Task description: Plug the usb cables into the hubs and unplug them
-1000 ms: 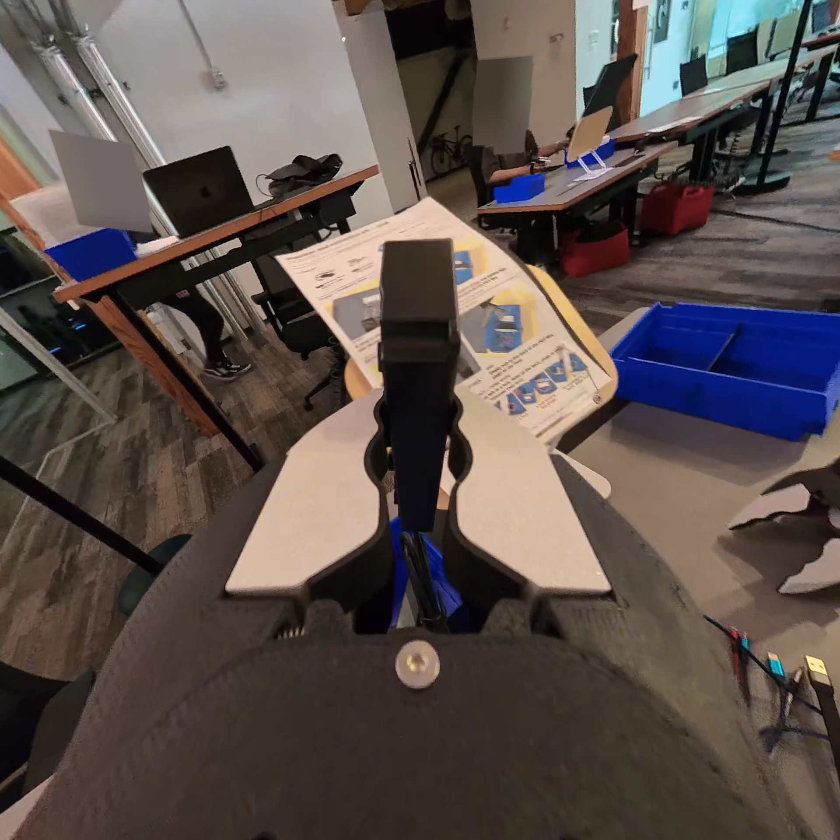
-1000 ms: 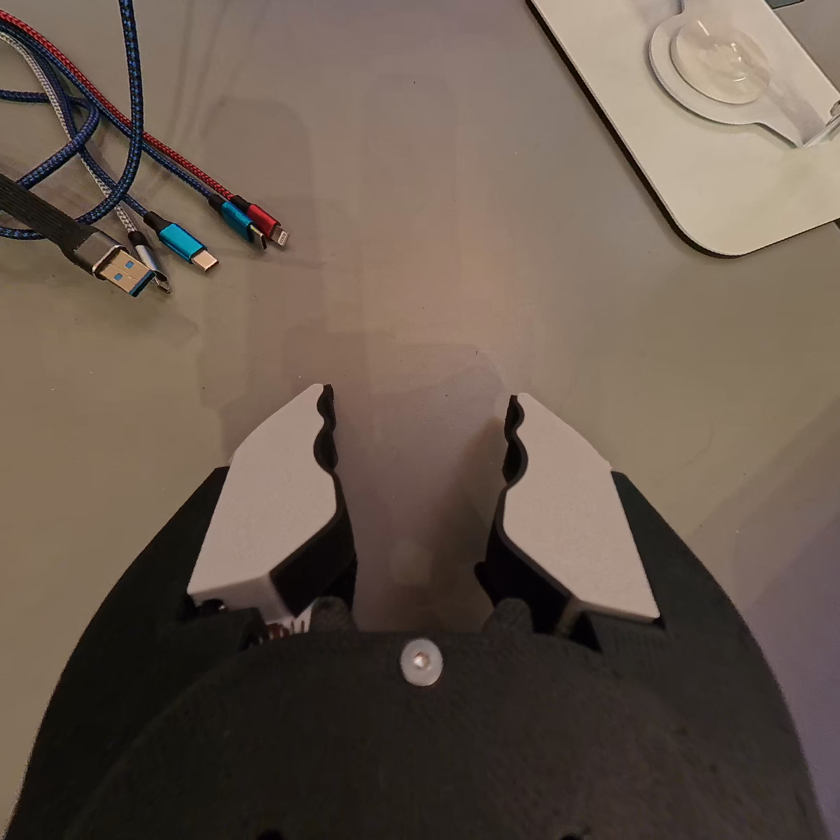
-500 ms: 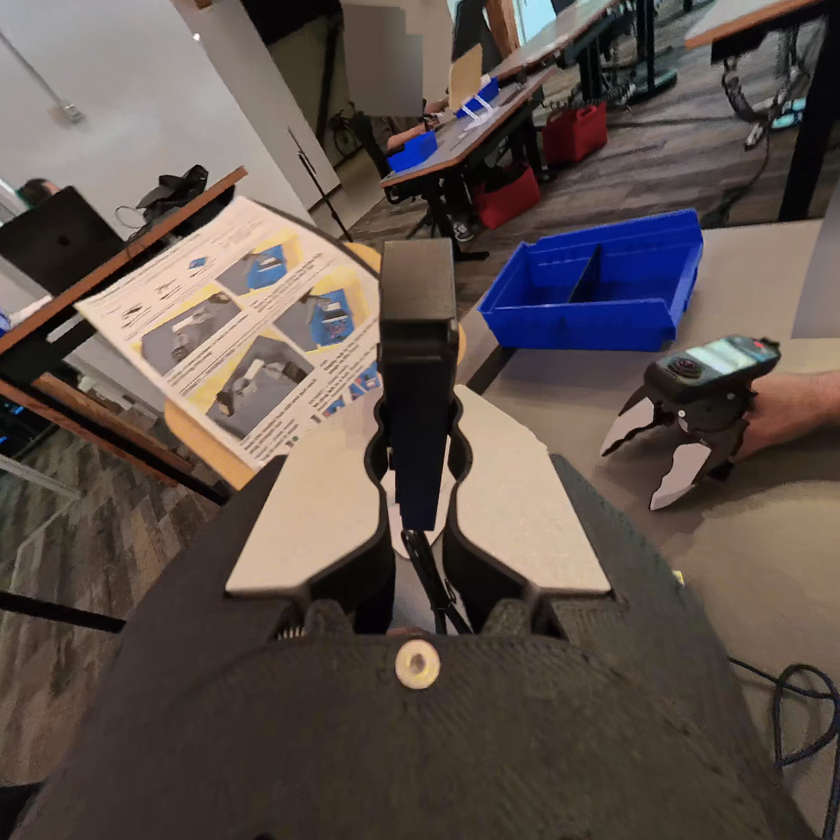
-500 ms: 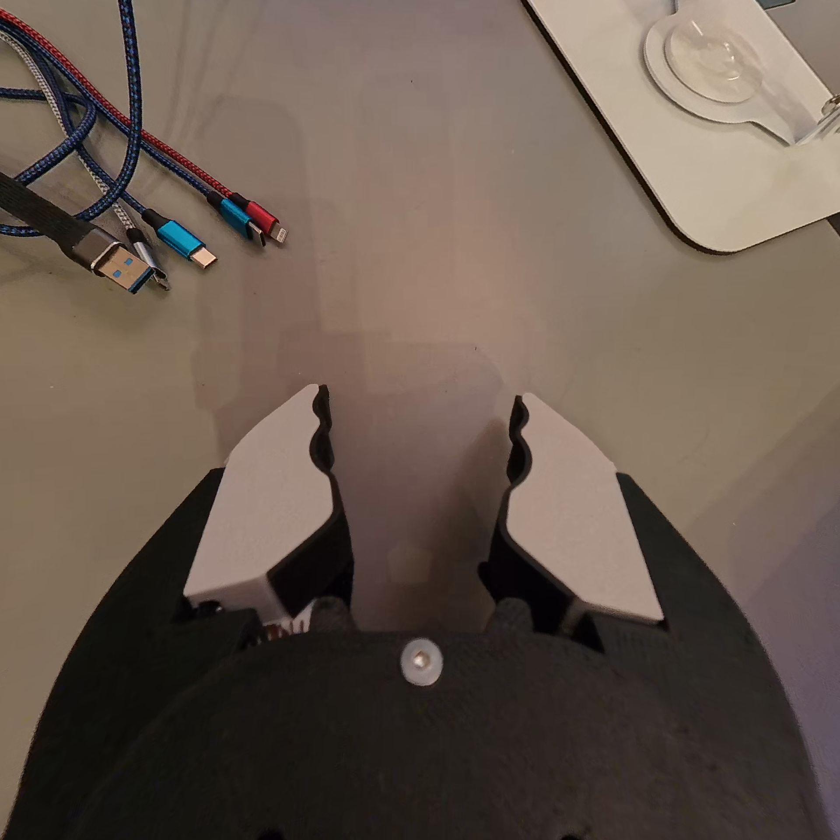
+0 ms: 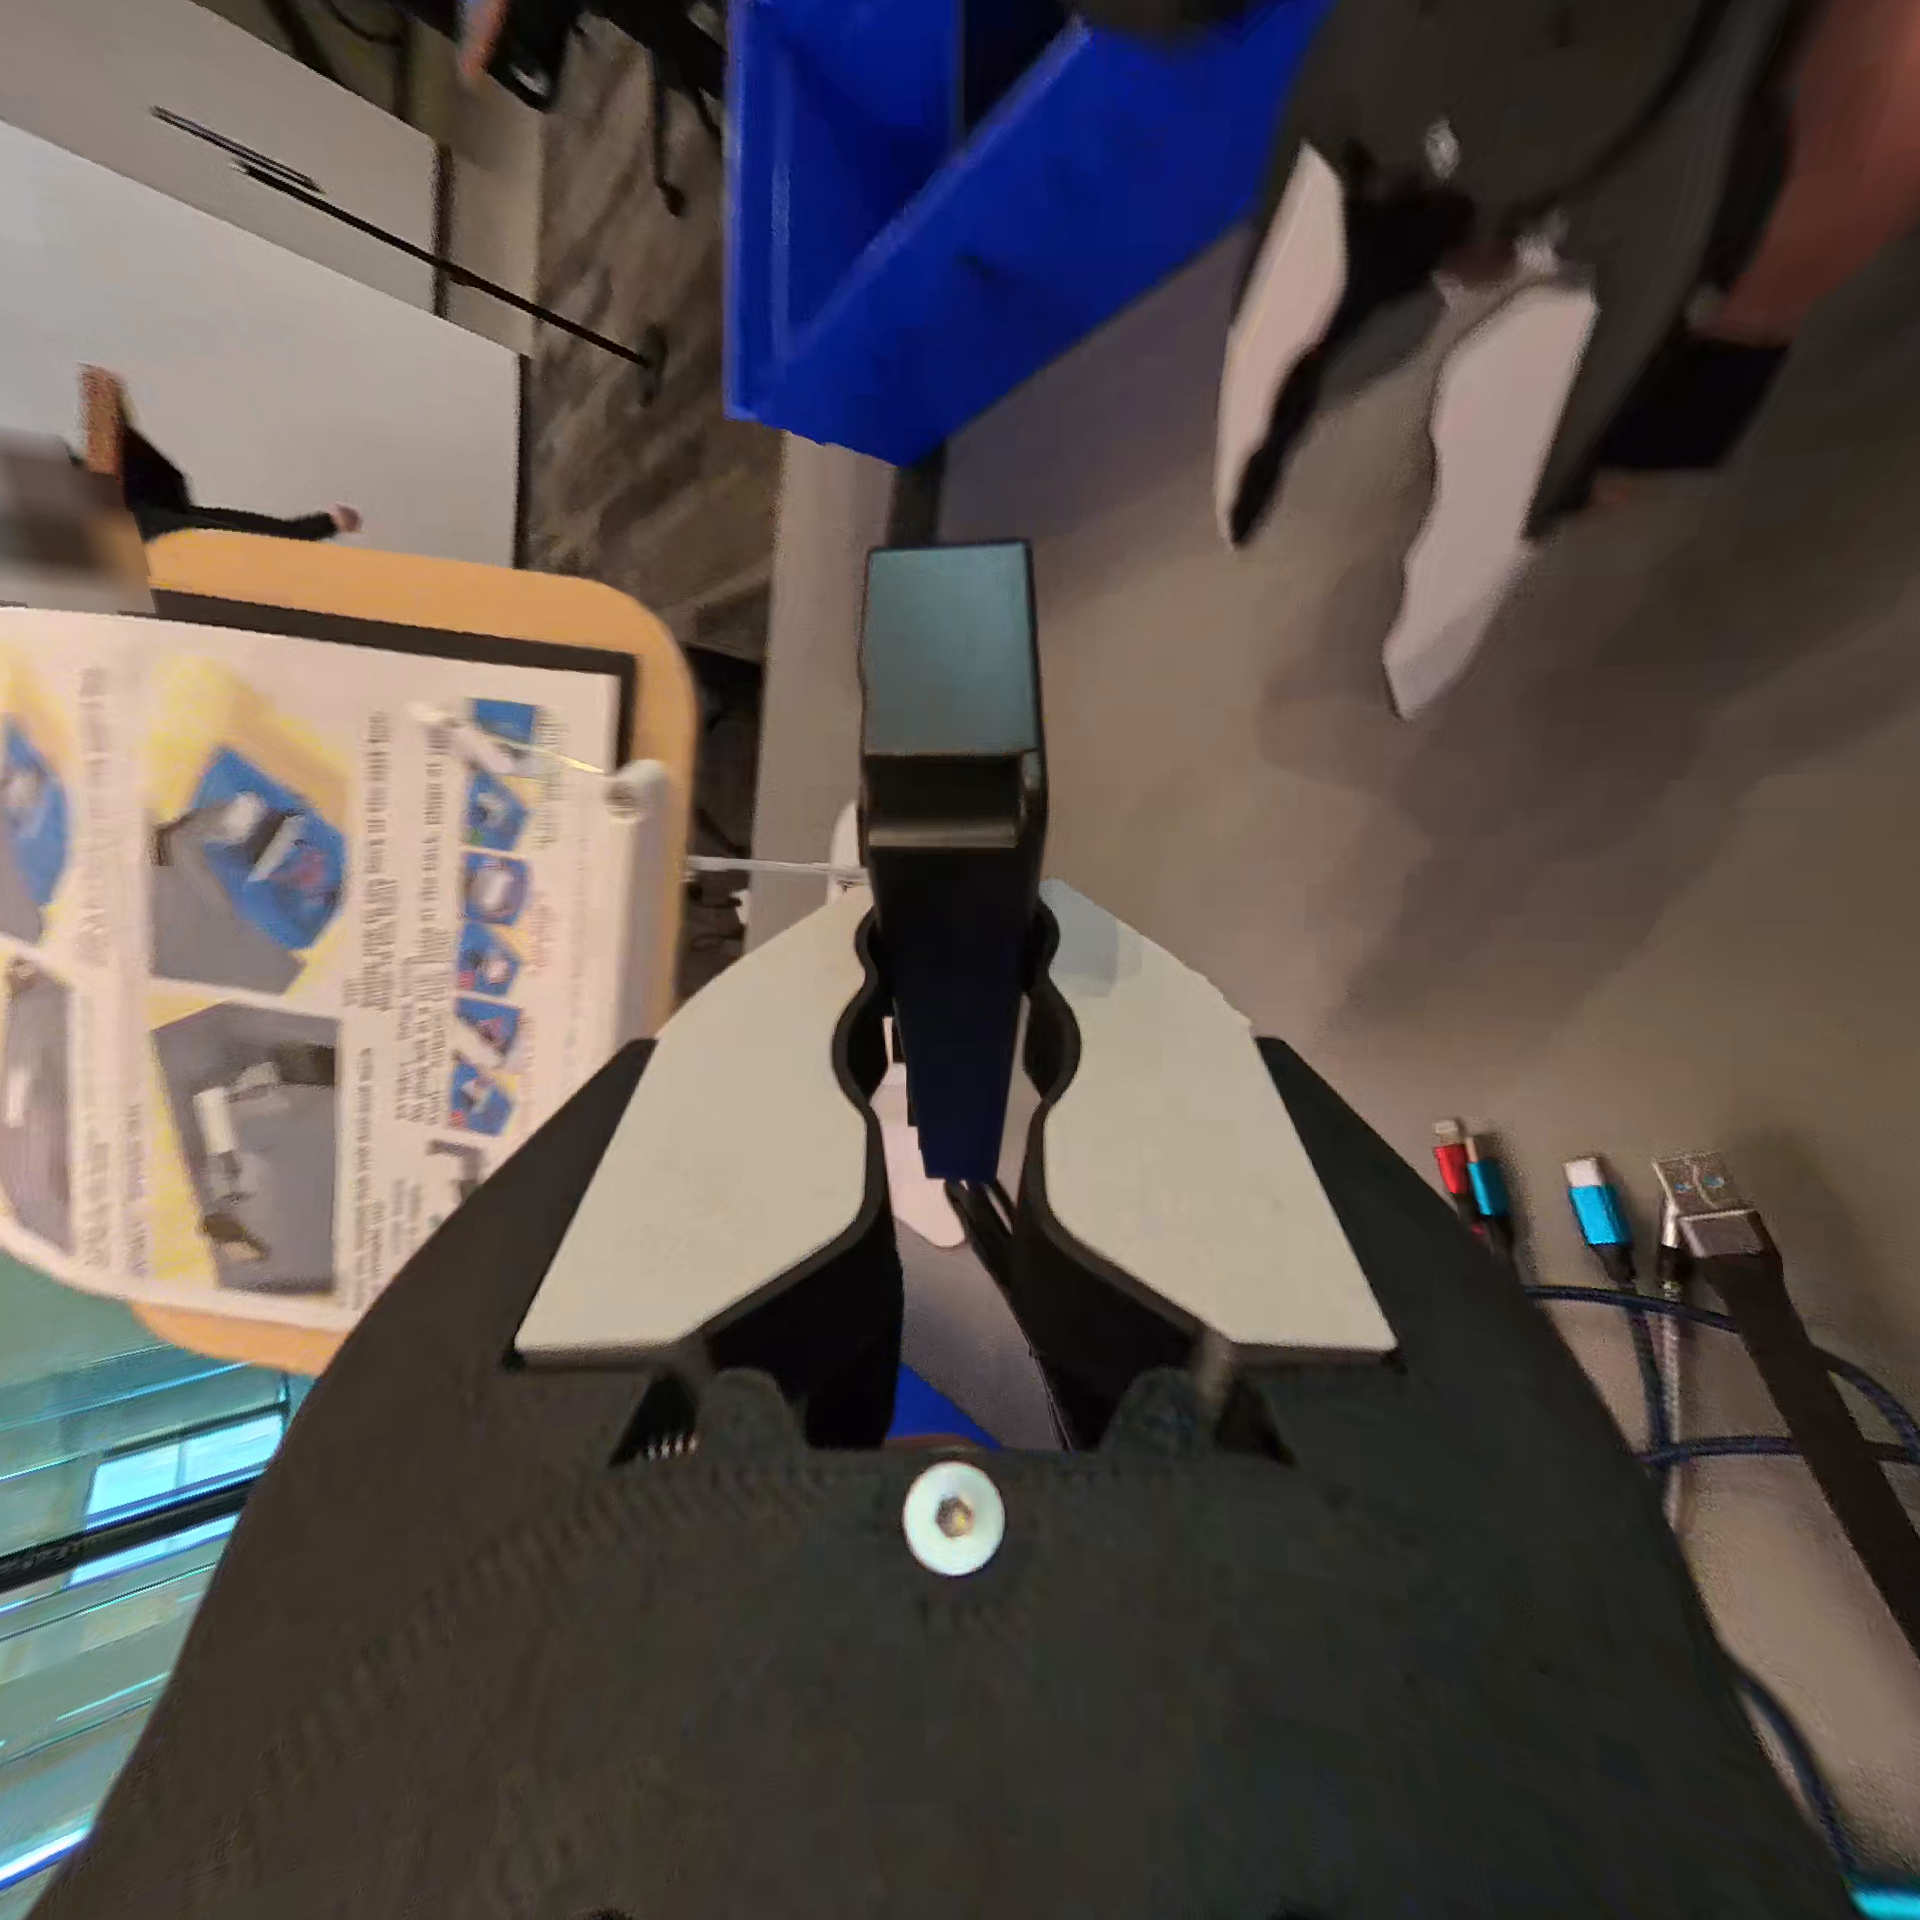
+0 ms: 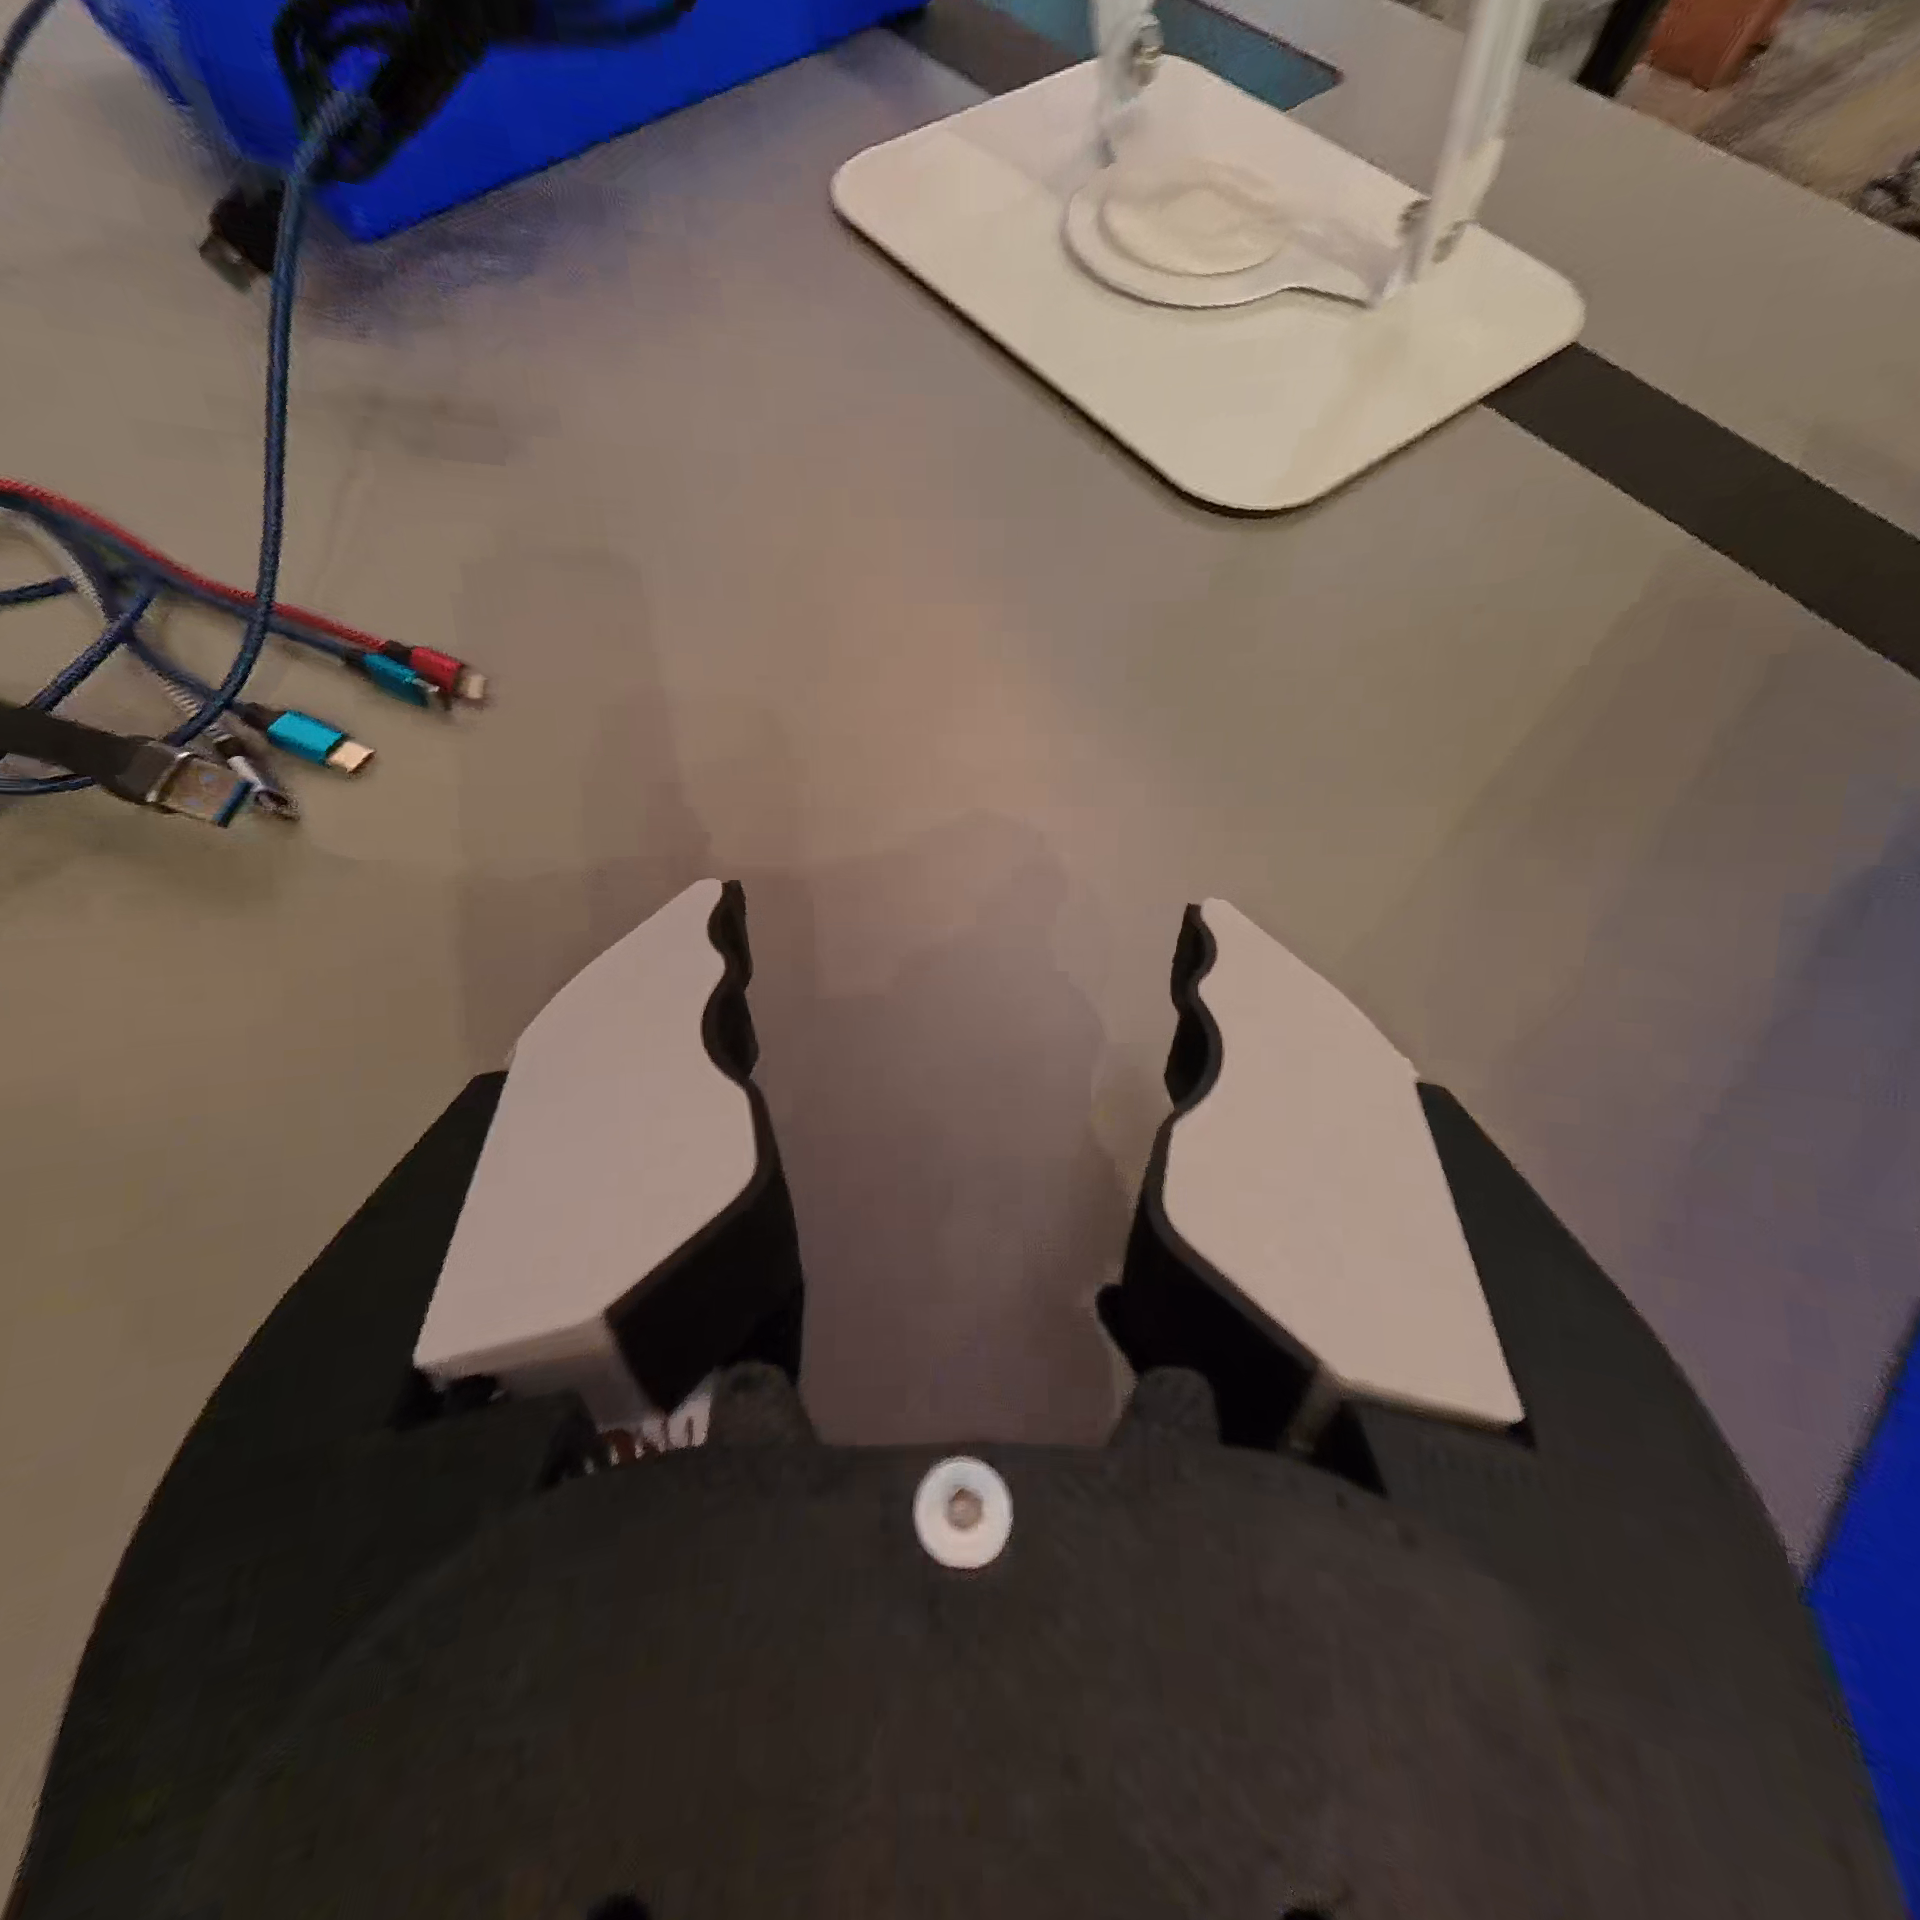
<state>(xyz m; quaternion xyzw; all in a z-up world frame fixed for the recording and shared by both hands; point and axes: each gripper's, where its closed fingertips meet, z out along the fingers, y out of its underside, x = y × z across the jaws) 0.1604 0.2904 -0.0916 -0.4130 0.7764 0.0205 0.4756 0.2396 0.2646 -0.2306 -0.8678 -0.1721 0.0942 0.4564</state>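
The left gripper [image 5: 951, 997] pinches a black hub [image 5: 948, 790], with both pads pressing its sides. The hub sticks straight out past the fingertips, and a thin black cord hangs from its near end between the fingers. A moment ago the hub stood up in front of the far desks. Now it has been swung over and turned on its side above the grey table [image 5: 1558, 831]. I think this gets its open end ready for a plug.

The right gripper [image 6: 961, 914] is spread wide with nothing between its fingers, a bit wider than before. It has also tipped up, so more of the table shows ahead of it.

The cable plugs [image 6: 312, 738] lie in a bunch well off to its left, touched by nothing. No plug is in the hub yet.

Farther ahead of it sits a white stand base [image 6: 1226, 416], and farther left a blue bin [image 6: 540, 114].

Both views are blurry. I cannot see the hub's ports. The bin and the cables are cut off at the edges
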